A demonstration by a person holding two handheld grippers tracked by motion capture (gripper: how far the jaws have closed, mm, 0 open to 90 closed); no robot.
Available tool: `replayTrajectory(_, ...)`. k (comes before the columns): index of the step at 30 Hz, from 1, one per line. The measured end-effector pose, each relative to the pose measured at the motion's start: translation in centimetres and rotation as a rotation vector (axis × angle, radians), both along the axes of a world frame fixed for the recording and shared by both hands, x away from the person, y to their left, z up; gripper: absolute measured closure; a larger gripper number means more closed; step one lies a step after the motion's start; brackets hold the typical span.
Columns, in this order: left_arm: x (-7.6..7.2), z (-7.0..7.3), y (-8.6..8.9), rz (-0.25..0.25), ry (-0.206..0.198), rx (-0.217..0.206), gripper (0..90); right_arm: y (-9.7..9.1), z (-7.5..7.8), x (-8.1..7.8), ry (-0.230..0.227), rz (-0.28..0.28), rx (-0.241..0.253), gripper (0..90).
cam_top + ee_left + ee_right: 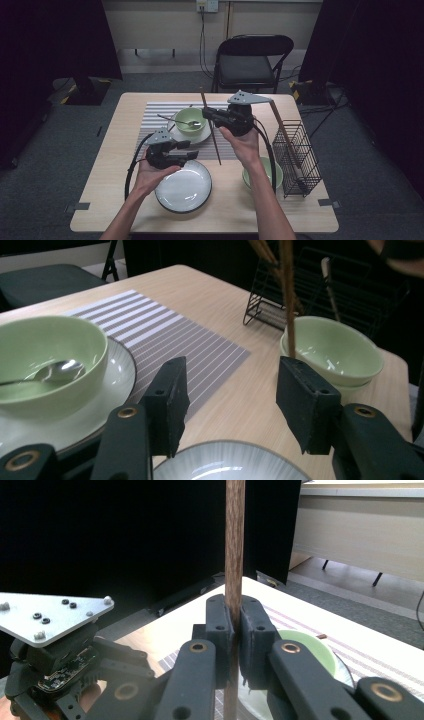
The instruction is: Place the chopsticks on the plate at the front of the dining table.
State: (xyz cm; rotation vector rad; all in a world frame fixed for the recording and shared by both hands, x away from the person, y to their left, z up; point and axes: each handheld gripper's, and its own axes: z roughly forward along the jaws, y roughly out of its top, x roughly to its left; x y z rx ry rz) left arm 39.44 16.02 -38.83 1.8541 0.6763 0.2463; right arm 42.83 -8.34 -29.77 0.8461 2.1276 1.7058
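My right gripper (209, 115) (234, 615) is shut on a long brown chopstick (215, 140) (235, 530), which stands steeply over the striped placemat (155, 117) with its lower tip near the mat's front edge. The same chopstick (287, 290) rises in front of a green bowl (332, 347) in the left gripper view. My left gripper (190, 150) (230, 390) hovers open above the left rim of a pale plate (183, 187) (230, 462), with nothing between its fingers. A second green bowl (190, 120) (45, 345) holding a metal spoon (182, 121) (55, 371) sits on a white saucer (200, 136).
A black wire rack (297, 157) (310, 285) stands at the table's right edge with another chopstick (285, 132) leaning in it. The green bowl (272, 172) beside it is partly hidden by the right forearm. A folding chair (250, 62) stands behind the table.
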Motion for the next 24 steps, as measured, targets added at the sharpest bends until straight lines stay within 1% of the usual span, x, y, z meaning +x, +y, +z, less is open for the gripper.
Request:
replayTrajectory(4, 0.3, 0.6, -1.1, -0.022, -0.012, -0.013, 47.3, 0.4, -0.3, -0.2, 0.003, 0.010, 0.007, 84.6)
replayTrajectory(6, 0.2, 0.7, -1.8, -0.036, -0.012, -0.034, 47.5, 0.6, -0.4, -0.5, 0.002, 0.016, 0.013, 84.6)
replayTrajectory(7, 0.2, 0.7, -2.1, -0.037, -0.019, -0.035, 47.6, 0.7, -0.5, -0.7, 0.002, 0.024, 0.018, 84.6)
replayTrajectory(8, 0.1, 0.7, -2.3, -0.040, -0.013, -0.040, 47.8, 0.7, -0.6, -0.7, 0.002, 0.025, 0.015, 84.6)
replayTrajectory(9, 0.1, 0.7, -2.5, -0.050, -0.019, -0.034, 48.0, 0.8, -0.6, -0.8, 0.003, 0.025, 0.014, 84.6)
replayTrajectory(10, 0.1, 0.7, -2.7, -0.052, -0.013, -0.041, 48.6, 0.8, -0.6, -0.9, 0.001, 0.024, 0.016, 84.6)
replayTrajectory(11, 0.2, 0.7, -2.9, -0.063, -0.020, -0.045, 49.5, 0.8, -0.5, -1.0, 0.003, 0.024, 0.019, 84.6)
replayTrajectory(12, 0.2, 0.7, -2.9, -0.063, -0.020, -0.045, 50.4, 0.8, -0.5, -1.1, 0.001, 0.028, 0.020, 84.6)
replayTrajectory(13, 0.2, 0.7, -3.0, -0.060, -0.017, -0.060, 50.4, 0.8, -0.5, -1.1, 0.001, 0.028, 0.020, 84.6)
replayTrajectory(14, 0.2, 0.8, -3.1, -0.064, -0.036, -0.083, 57.2, 0.9, -0.4, -1.2, -0.002, 0.041, 0.032, 84.6)
replayTrajectory(15, 0.2, 0.8, -3.1, -0.064, -0.036, -0.083, 60.7, 1.0, -0.3, -1.4, -0.003, 0.047, 0.033, 84.6)
replayTrajectory(16, 0.2, 0.9, -3.0, -0.067, -0.043, -0.089, 60.7, 1.0, -0.3, -1.4, -0.003, 0.047, 0.033, 84.6)
replayTrajectory(17, 0.2, 0.9, -3.1, -0.072, -0.038, -0.108, 62.0, 1.1, -0.3, -1.4, -0.005, 0.051, 0.035, 84.6)
replayTrajectory(18, 0.3, 0.9, -3.0, -0.077, -0.040, -0.108, 63.3, 1.2, -0.2, -1.5, -0.008, 0.057, 0.036, 84.6)
replayTrajectory(20, 0.3, 0.9, -2.9, -0.077, -0.042, -0.105, 69.1, 1.4, -0.2, -1.7, -0.009, 0.067, 0.040, 84.5)
replayTrajectory(21, 0.3, 1.0, -2.7, -0.078, -0.045, -0.098, 69.1, 1.4, -0.2, -1.7, -0.009, 0.067, 0.040, 84.5)
replayTrajectory(22, 0.3, 0.9, -2.5, -0.077, -0.052, -0.088, 71.9, 1.4, -0.2, -1.7, -0.009, 0.072, 0.042, 84.5)
replayTrajectory(24, 0.4, 0.9, -2.2, -0.069, -0.054, -0.090, 75.3, 1.3, -0.1, -1.7, -0.009, 0.071, 0.043, 84.4)
